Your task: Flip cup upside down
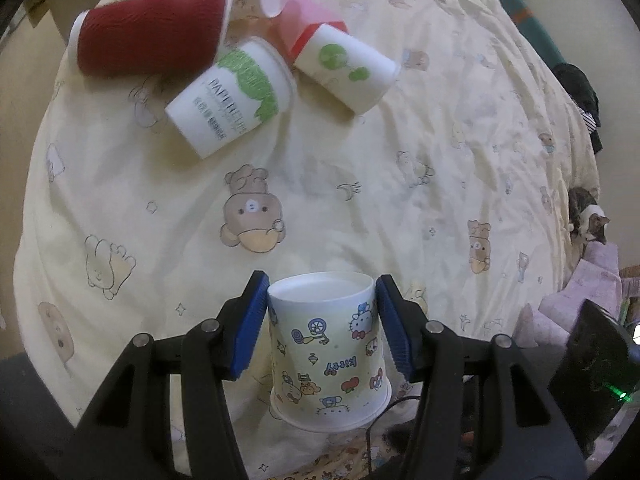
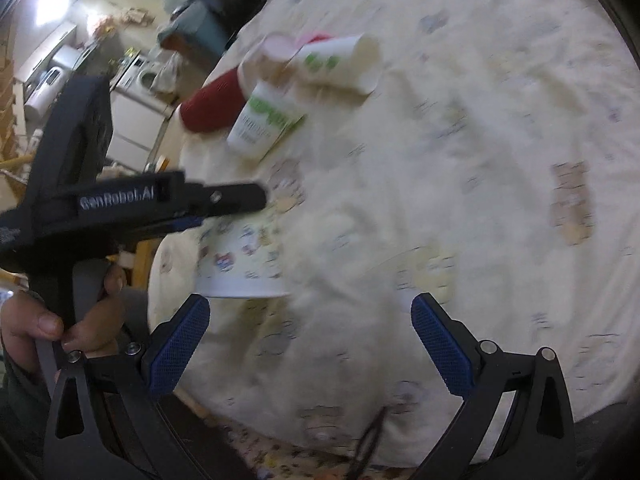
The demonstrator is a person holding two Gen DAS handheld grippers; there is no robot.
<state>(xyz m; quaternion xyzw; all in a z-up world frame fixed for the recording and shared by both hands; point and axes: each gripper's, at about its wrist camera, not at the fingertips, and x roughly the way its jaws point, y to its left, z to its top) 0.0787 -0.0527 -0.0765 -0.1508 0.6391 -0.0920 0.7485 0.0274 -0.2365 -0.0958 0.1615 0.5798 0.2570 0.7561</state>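
A paper cup with cartoon prints (image 1: 328, 352) stands upside down on the bed, wide rim down, base up. My left gripper (image 1: 320, 320) straddles it; the blue pads (image 1: 250, 328) sit just beside its walls with small gaps, so the jaws are open. The same cup shows in the right wrist view (image 2: 240, 256), under the left gripper's black body (image 2: 160, 204). My right gripper (image 2: 310, 344) is wide open and empty, low over the quilt to the right of the cup.
Several other cups lie on their sides at the far end of the bed: a red ribbed one (image 1: 152, 32), a white one with green print (image 1: 236, 96), a white one with green dots (image 1: 348, 68) and a pink carton (image 1: 308, 24). A cat (image 1: 588, 216) sits at the right edge.
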